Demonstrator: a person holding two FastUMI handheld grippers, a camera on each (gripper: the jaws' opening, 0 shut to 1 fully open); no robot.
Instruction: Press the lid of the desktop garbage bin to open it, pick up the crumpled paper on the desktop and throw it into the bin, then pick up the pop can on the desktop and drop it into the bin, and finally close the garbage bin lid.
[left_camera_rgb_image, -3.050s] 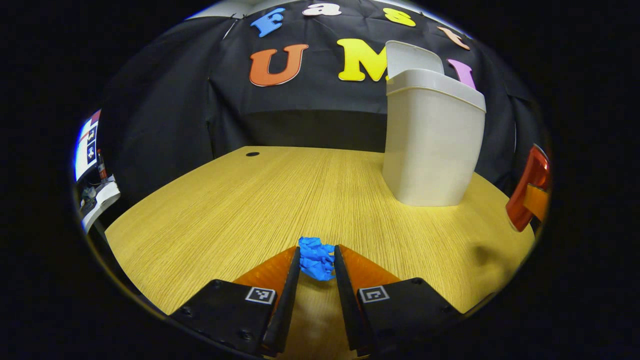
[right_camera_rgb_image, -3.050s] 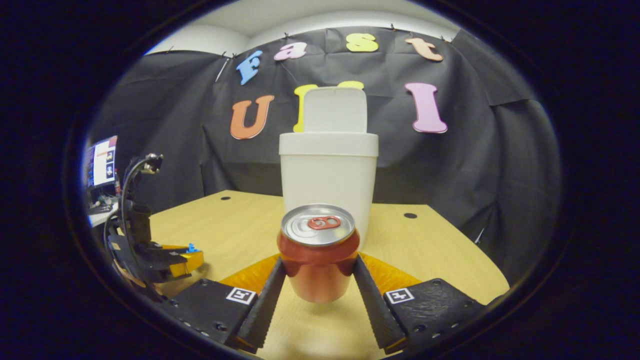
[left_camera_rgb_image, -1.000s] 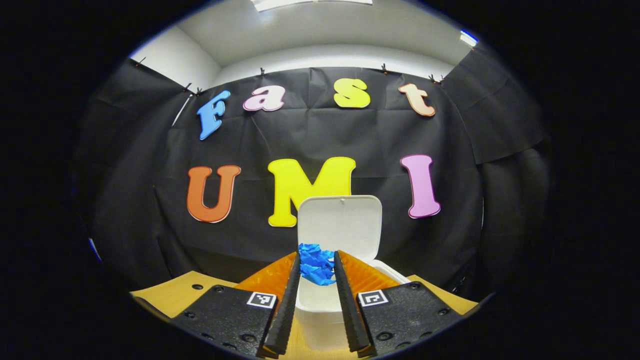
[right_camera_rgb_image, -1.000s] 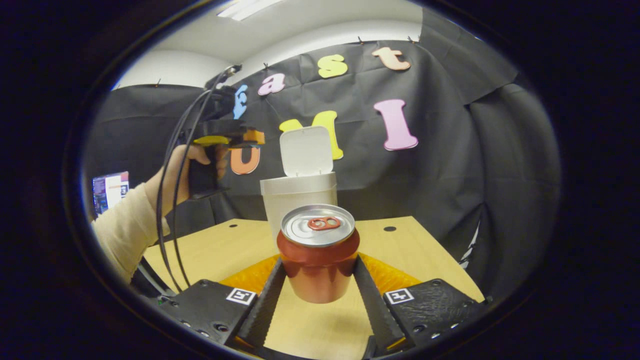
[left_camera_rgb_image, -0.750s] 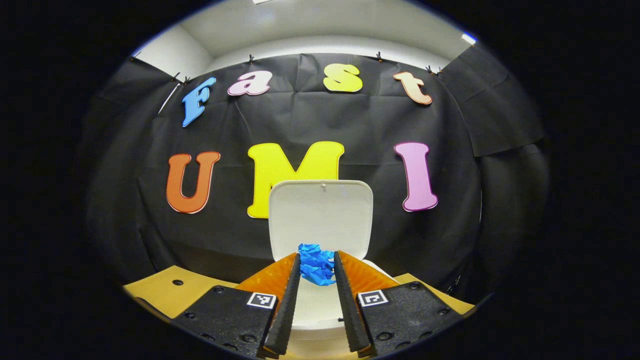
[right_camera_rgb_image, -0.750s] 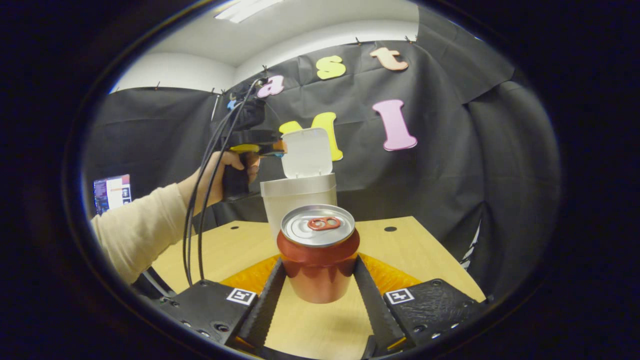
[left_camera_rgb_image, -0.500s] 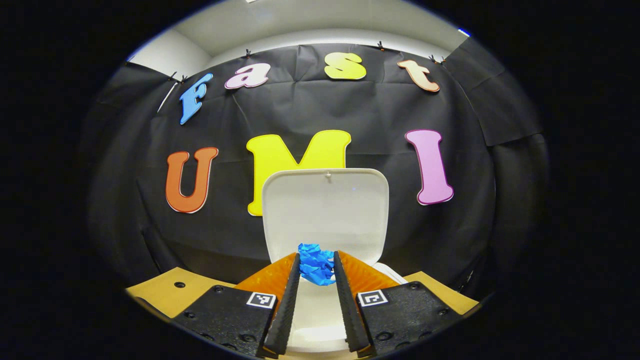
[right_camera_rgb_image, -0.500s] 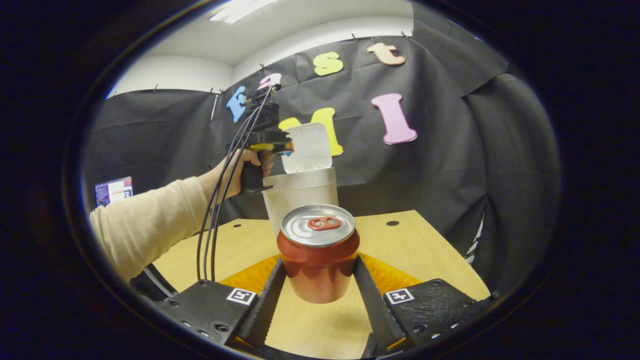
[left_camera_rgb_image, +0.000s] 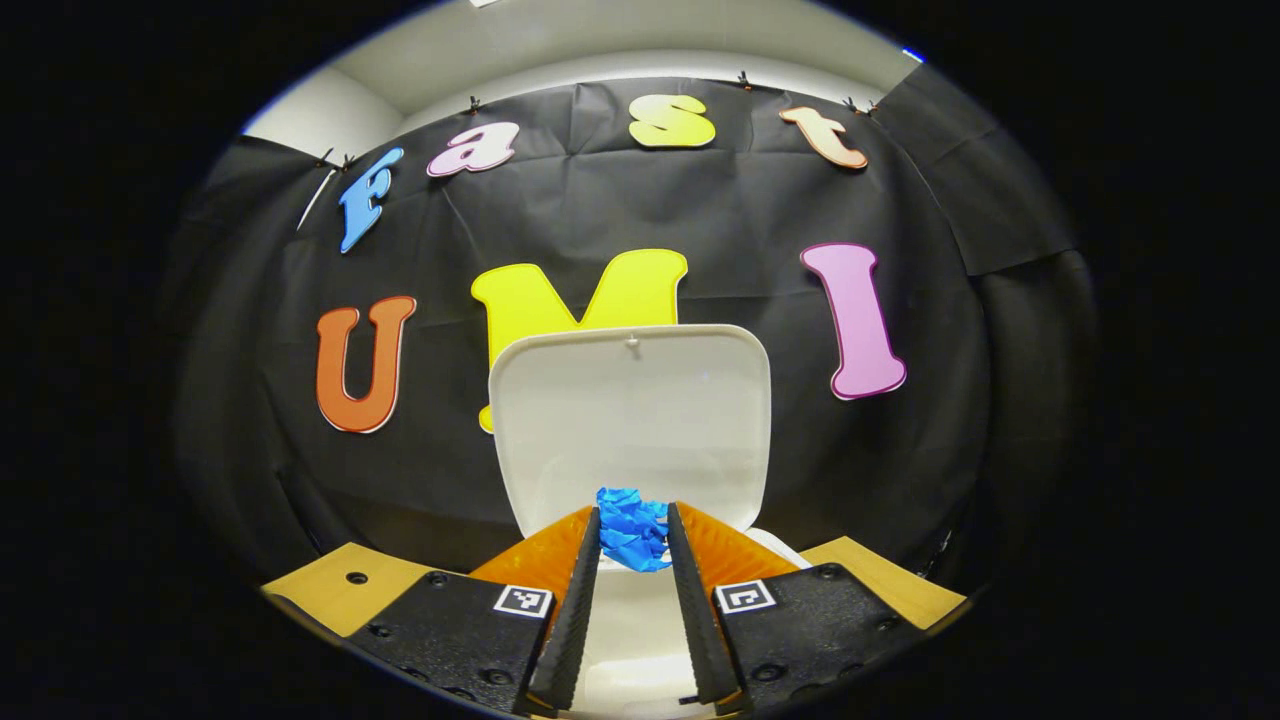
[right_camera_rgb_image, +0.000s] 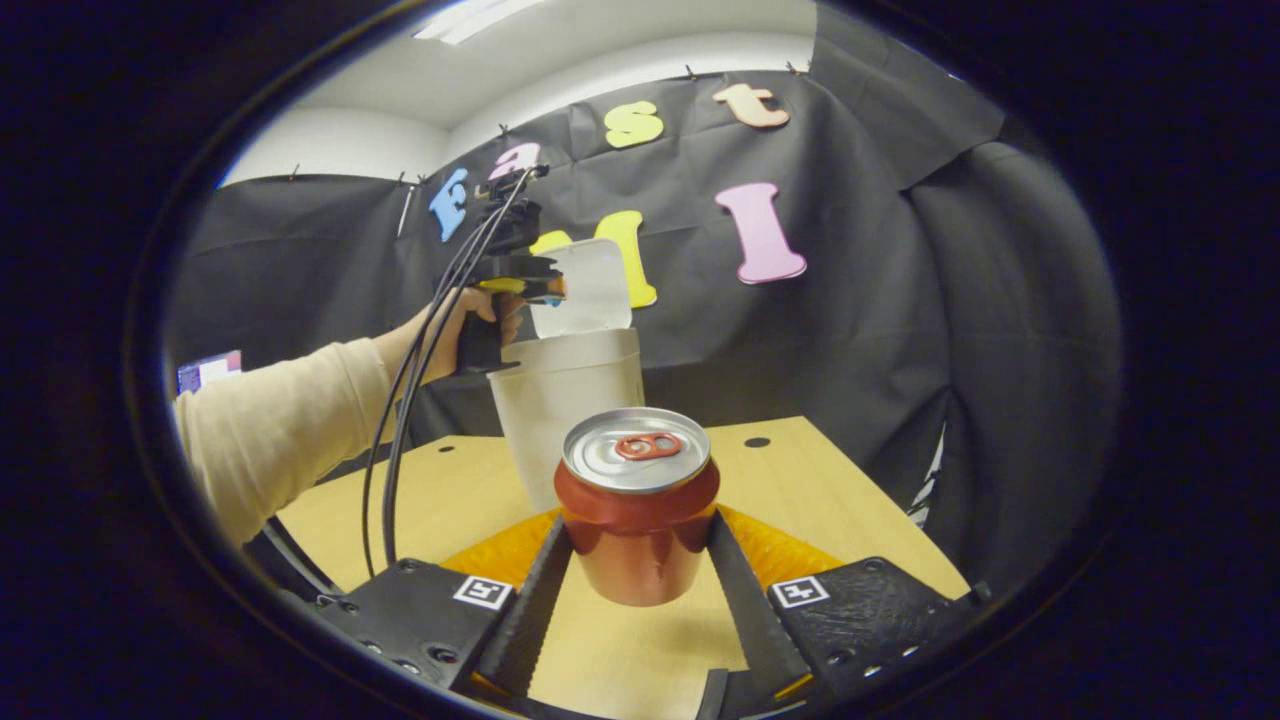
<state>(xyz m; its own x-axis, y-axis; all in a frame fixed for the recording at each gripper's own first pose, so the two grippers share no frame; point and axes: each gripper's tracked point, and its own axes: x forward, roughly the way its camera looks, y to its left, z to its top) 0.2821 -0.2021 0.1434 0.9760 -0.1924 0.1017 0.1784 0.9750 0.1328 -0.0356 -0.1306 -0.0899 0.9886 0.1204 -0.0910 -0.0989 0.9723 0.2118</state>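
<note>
Black cloth is hung behind a light wooden desktop (right_camera_rgb_image: 800, 500), on which a tall white plastic garbage bin (right_camera_rgb_image: 565, 405) is stood with its flat white lid (left_camera_rgb_image: 632, 425) raised upright.

In the left gripper view, a small wad of crumpled blue paper (left_camera_rgb_image: 632, 528) is pinched between both fingers of the left gripper (left_camera_rgb_image: 634, 545), which are drawn close together on it. The paper is held above the bin's open mouth, in front of the raised lid. In the right gripper view, the same gripper is seen at the bin's top, gripped by a hand (right_camera_rgb_image: 462, 330) at the end of a cream sleeve (right_camera_rgb_image: 280, 420), with black cables (right_camera_rgb_image: 400, 420) trailing down from it.

A red aluminium pop can (right_camera_rgb_image: 637, 505) with a silver top is clamped upright between the fingers of the right gripper (right_camera_rgb_image: 637, 545), both pressed to its sides. The can is held clear of the desktop, on the near side of the bin.
</note>
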